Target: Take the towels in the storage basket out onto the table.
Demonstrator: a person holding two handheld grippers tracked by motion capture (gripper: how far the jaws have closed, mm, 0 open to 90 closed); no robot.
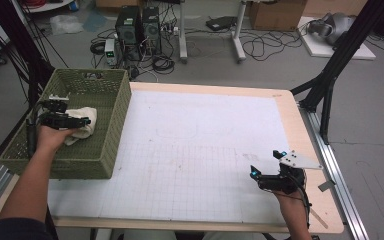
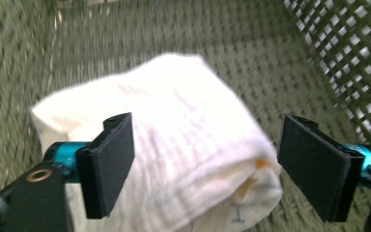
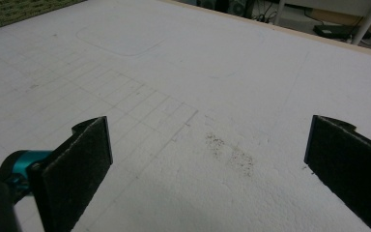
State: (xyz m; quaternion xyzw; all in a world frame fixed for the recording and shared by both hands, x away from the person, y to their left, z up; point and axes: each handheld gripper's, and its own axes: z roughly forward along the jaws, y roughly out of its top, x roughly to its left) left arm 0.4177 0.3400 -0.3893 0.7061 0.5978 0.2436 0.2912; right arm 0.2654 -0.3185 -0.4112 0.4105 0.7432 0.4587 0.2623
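a lab or test room: a gridded worktop (image 1: 205, 150) on a black frame (image 1: 330, 80), computer towers (image 1: 139, 26) and tangled cables (image 1: 260, 47) across the grey floor.

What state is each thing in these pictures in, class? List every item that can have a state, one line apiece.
left gripper: open, jaws either side of the towel, not closed on it.
right gripper: open, holding nothing, above the mat.
white towel: folded, lying inside the basket.
green basket: upright at the table's left edge, holding the towel.
white grid mat: flat on the table, a dark smudge near the right gripper.
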